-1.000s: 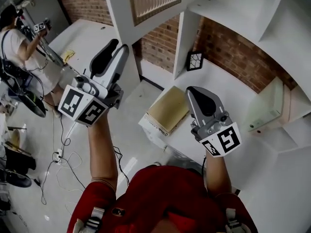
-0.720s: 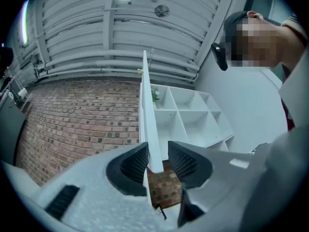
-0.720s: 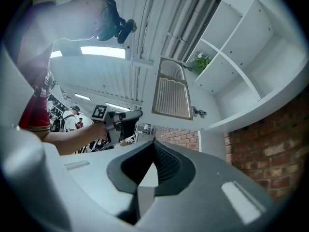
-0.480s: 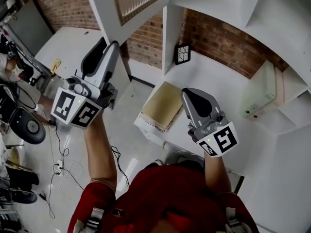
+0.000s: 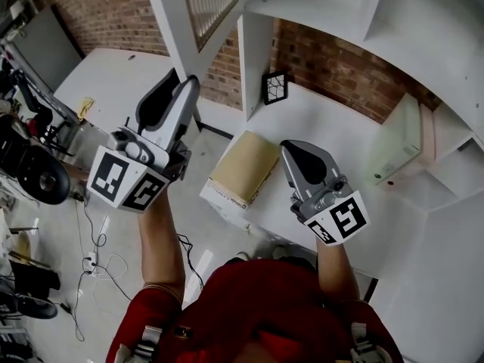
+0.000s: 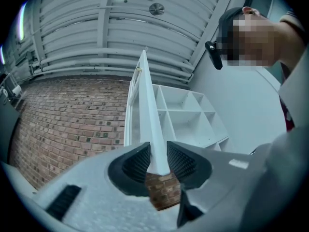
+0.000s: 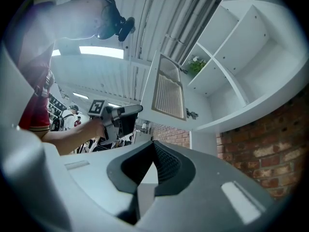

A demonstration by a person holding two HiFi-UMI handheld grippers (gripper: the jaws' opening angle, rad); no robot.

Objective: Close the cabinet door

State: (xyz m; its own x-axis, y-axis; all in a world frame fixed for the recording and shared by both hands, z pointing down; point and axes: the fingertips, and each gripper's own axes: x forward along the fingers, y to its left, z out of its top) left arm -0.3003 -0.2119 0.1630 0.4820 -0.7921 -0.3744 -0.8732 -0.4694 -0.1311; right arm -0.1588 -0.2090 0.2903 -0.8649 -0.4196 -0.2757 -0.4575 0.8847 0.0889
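At the left of the head view, the left tongs (image 5: 180, 91) reach up toward the cabinet door (image 5: 170, 29). The door stands swung out from the white cabinet (image 5: 325, 6) at the top of the frame. In the left gripper view the door's thin free edge runs straight between the two ribbed pads (image 6: 137, 163), and the tongs are closing on it. The pads sit just beside the door's faces, but no firm pinch shows yet. Taking the edge this way likely serves as a handle for the swing, since no knob shows here.

At the frame's middle, right of the door, a flat cardboard box (image 5: 243, 165) lies on the white counter (image 5: 340, 131). A small patterned card (image 5: 274, 88) stands at the back, near the brick wall (image 5: 333, 63).

Further right, the right tongs (image 5: 306, 151) hover over the counter, closed with nothing in them. They appear idle and clear of the door's path. With the door open, the closing swing looks not yet begun.
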